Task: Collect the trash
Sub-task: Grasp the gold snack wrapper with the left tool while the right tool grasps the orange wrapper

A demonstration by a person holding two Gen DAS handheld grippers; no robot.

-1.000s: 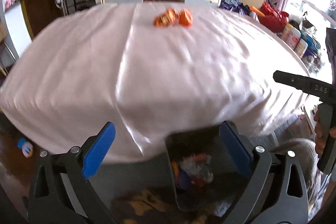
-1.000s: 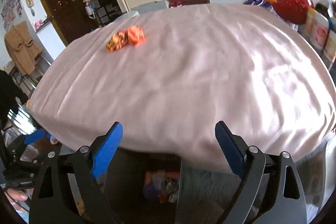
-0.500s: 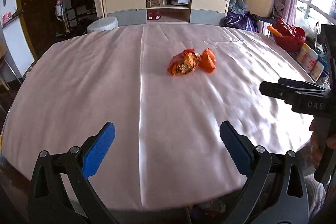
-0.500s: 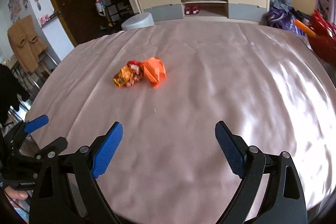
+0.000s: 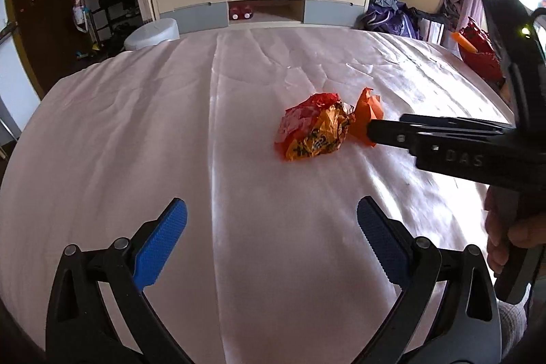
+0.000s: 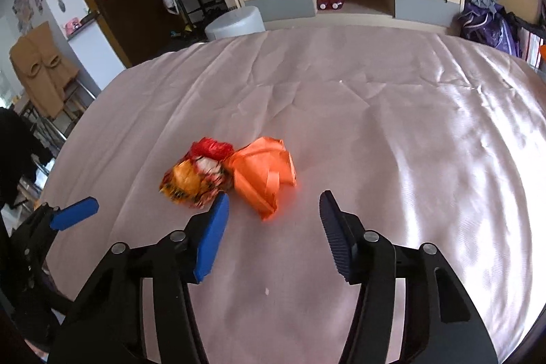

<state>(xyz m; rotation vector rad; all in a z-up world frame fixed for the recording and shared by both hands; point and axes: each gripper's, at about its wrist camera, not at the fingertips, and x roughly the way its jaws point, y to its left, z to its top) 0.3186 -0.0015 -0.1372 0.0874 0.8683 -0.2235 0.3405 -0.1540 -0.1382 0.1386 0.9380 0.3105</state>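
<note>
Two pieces of trash lie touching on the pink tablecloth. A crumpled red and yellow snack wrapper [image 5: 314,128] [image 6: 196,174] lies left of a crumpled orange bag [image 5: 368,106] [image 6: 264,174]. My right gripper [image 6: 273,207] is open, its fingertips just short of the orange bag, one tip by the wrapper. In the left wrist view the right gripper [image 5: 375,130] reaches in from the right and hides part of the orange bag. My left gripper [image 5: 271,217] is open and empty, well short of the wrapper.
The round table under the pink cloth [image 5: 170,132] [image 6: 409,132] fills both views. A TV cabinet [image 5: 259,2] stands behind it. A grey round stool [image 6: 235,23] stands at the far edge. Red bags [image 5: 477,53] lie at the right.
Both grippers have moved up from the bin below the table edge and forward over the table toward the trash. The right gripper's jaws have narrowed and now reach the orange bag.
</note>
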